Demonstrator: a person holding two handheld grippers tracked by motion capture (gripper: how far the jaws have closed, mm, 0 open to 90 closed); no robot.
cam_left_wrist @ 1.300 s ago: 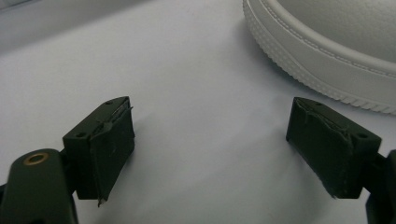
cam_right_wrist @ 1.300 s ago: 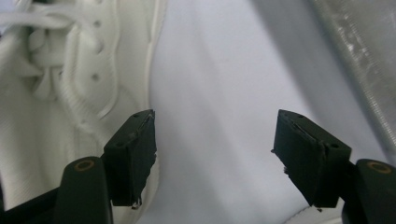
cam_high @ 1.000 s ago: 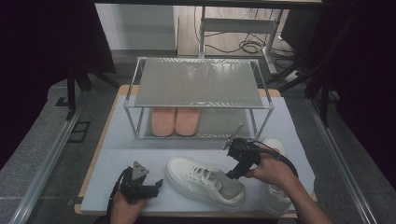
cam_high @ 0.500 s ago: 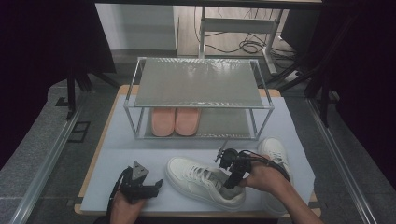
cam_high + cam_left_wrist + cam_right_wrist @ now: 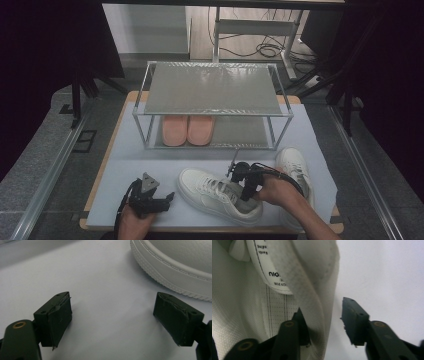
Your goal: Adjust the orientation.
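- The right claw [image 5: 243,186] is reaching down into the opening of the white sneaker [image 5: 217,194], one jaw sitting inside against the lining and the other outside the collar wall; the jaws have just been closing with that wall between them, and a gap is still showing at the outer jaw (not yet clamped).
- In the right gripper view the right claw [image 5: 325,327] is straddling the sneaker's padded collar [image 5: 312,290], with the printed tongue label just above the inner jaw.
- The left claw [image 5: 159,201] is resting low on the desk [image 5: 150,165] just left of the sneaker's toe, its jaws standing wide apart and gripping nothing.
- In the left gripper view the left claw [image 5: 112,320] is facing bare desk surface, the sneaker's ribbed sole edge [image 5: 175,277] lying just beyond its right jaw.
- A second white sneaker [image 5: 295,172] is lying just right of the first.
- Behind the sneaker, a wire shoe rack [image 5: 215,92] is standing, with pink slippers [image 5: 187,130] sitting on its lower shelf.
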